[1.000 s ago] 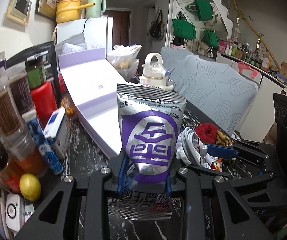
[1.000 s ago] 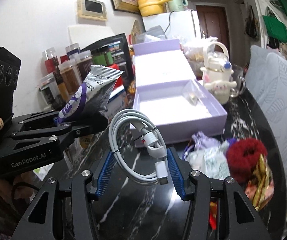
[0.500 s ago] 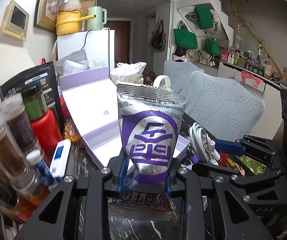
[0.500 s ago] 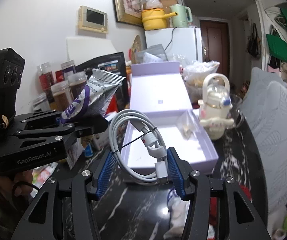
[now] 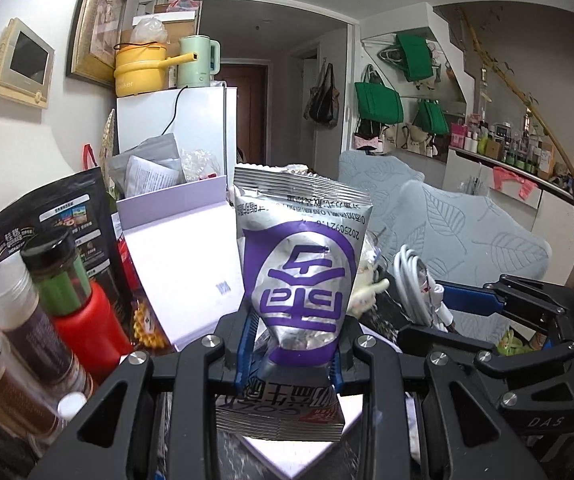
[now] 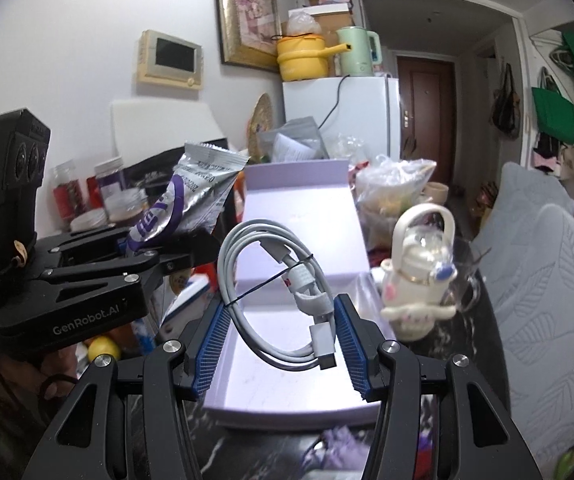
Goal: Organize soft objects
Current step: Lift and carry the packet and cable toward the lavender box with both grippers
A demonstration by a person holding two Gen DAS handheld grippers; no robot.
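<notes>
A lavender gift box [image 6: 287, 364] is lying open on the dark marbled table [image 6: 247, 456], its lid [image 6: 299, 224] leaning back flat behind the tray, and the part of the tray floor that is showing is looking bare; the near corner is hidden behind the tools. The right gripper [image 6: 279, 344] is hovering above the tray's near edge, its blue pads pressing from both sides on a coiled white charging cable [image 6: 271, 292] bound with a thin black tie, the plug end hanging down by the right pad. The left gripper [image 5: 291, 344] is pinching a silver and purple snack packet [image 5: 303, 272] low on its body, the packet standing upright with its crimped top up, just beside the box's left wall. To the left, spice jars [image 5: 15, 344], a red bottle [image 5: 87, 332] and a black pouch [image 5: 47, 216] are crowding the box's side. On the right of the box, a cream toy teapot [image 6: 419, 280] is standing close to the tray wall, with a clear plastic bag of food [image 6: 391, 188] behind it. A grey leaf-patterned cushion [image 6: 551, 288] is filling the far right. Behind the lid, a white fridge [image 6: 351, 116] is carrying a yellow pot [image 6: 303, 56] and a pale green kettle [image 6: 357, 52]. A person's hand [image 6: 27, 384] is gripping the left tool's handle.
</notes>
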